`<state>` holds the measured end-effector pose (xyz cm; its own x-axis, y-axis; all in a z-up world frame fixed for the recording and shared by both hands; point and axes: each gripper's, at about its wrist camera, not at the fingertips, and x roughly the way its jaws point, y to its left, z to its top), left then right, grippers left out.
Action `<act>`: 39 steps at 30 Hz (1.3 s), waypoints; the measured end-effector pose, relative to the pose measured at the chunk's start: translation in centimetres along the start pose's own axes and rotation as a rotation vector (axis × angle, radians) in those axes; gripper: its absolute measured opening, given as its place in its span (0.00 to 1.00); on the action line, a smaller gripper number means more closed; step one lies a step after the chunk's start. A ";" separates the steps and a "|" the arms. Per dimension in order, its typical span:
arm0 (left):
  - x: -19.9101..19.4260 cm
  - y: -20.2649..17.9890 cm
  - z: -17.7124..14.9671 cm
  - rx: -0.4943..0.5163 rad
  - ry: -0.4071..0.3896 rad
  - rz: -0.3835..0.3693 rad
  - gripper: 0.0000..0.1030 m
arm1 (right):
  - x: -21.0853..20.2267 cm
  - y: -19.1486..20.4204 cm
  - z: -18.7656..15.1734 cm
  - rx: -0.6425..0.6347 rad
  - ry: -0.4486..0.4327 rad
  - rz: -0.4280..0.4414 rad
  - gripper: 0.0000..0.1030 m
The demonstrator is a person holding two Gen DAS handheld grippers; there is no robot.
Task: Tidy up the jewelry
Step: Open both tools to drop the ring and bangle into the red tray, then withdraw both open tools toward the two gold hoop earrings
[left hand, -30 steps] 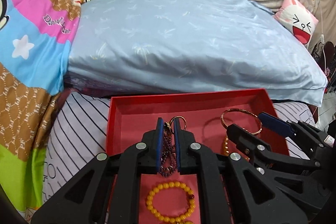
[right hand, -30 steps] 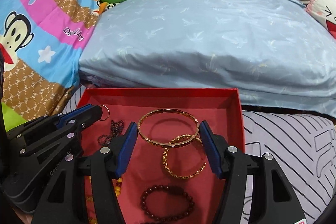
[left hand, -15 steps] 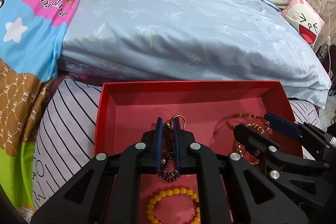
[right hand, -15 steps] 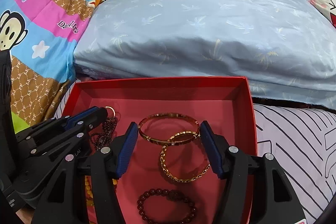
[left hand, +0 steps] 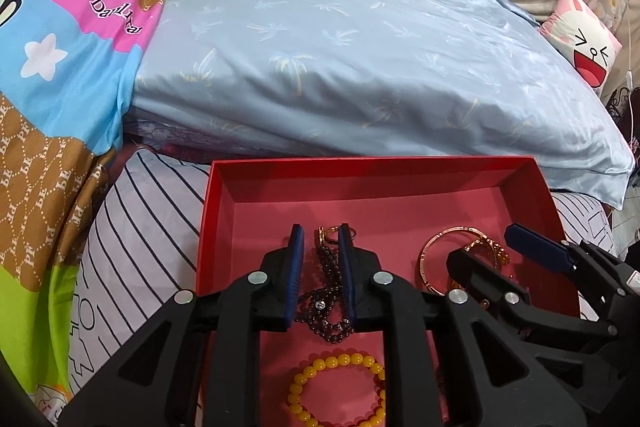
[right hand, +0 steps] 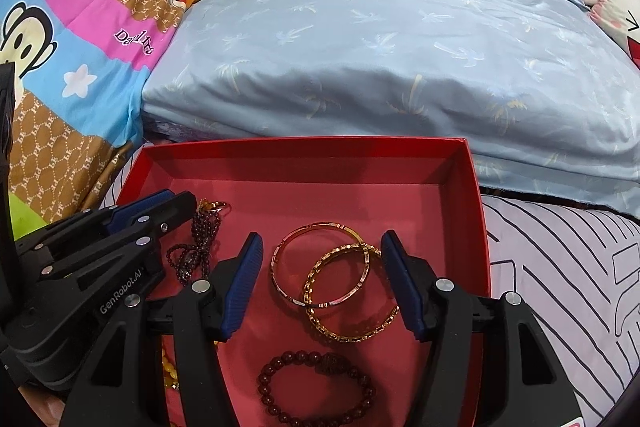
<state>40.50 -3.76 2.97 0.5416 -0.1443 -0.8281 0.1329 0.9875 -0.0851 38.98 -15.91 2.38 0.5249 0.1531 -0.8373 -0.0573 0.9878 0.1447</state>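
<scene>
Red tray (left hand: 224, 203) on striped bedsheet (left hand: 140, 227), far half bare, blue pillow (left hand: 360, 67) beyond, left gripper (left hand: 321, 239) fingers slightly apart around dark bead necklace (left hand: 326, 291), right gripper (right hand: 322, 247) fingers spread wide over gold bangles (right hand: 340, 283).

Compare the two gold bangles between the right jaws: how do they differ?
The thin gold bangle is slim and smooth with small notches, and lies farther back. The patterned gold bangle is thicker with a chain-like cut pattern, lies nearer, and overlaps the thin one. Both lie flat in the red box.
</scene>
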 end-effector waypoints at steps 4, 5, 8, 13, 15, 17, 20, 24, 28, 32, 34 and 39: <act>-0.3 -0.1 -0.7 -0.003 0.006 -0.007 0.16 | -0.4 0.1 -0.7 -0.004 -0.002 -0.006 0.58; -0.4 -0.2 -0.9 -0.002 0.007 -0.010 0.16 | -0.6 0.1 -0.9 -0.004 -0.003 -0.008 0.58; -0.9 -0.4 -1.6 0.005 0.002 -0.008 0.16 | -1.1 0.1 -1.7 0.001 -0.006 -0.012 0.58; -1.6 -0.9 -2.7 0.013 0.002 -0.005 0.16 | -1.9 0.0 -3.0 0.012 -0.004 -0.012 0.58; -1.9 -0.9 -3.1 0.012 0.004 -0.004 0.17 | -2.3 -0.1 -3.5 0.017 -0.003 -0.011 0.58; -2.4 -1.0 -3.5 0.012 0.002 0.003 0.19 | -2.8 0.0 -3.8 0.020 -0.011 -0.010 0.58; -3.9 -1.1 -4.0 0.009 -0.021 0.009 0.31 | -4.7 0.1 -4.2 0.021 -0.056 -0.018 0.58; -6.8 -1.5 -4.8 0.024 -0.060 -0.003 0.32 | -8.5 0.5 -4.9 0.006 -0.108 -0.018 0.58; -10.2 -1.9 -6.3 0.050 -0.106 -0.006 0.32 | -12.3 0.8 -6.8 -0.026 -0.157 -0.035 0.58; -13.5 -1.8 -8.9 0.061 -0.127 -0.018 0.32 | -15.6 0.8 -9.8 -0.044 -0.175 -0.041 0.58; -14.8 -1.7 -10.4 0.068 -0.138 -0.015 0.32 | -16.8 0.7 -11.6 -0.047 -0.175 -0.045 0.58; -17.2 -1.2 -14.4 0.056 -0.136 -0.013 0.32 | -18.6 0.8 -16.9 -0.049 -0.149 -0.065 0.58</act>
<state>19.08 -1.57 9.30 0.6468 -0.1679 -0.7440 0.1848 0.9809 -0.0606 14.80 -17.53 9.14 0.6488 0.0862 -0.7561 -0.0581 0.9963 0.0637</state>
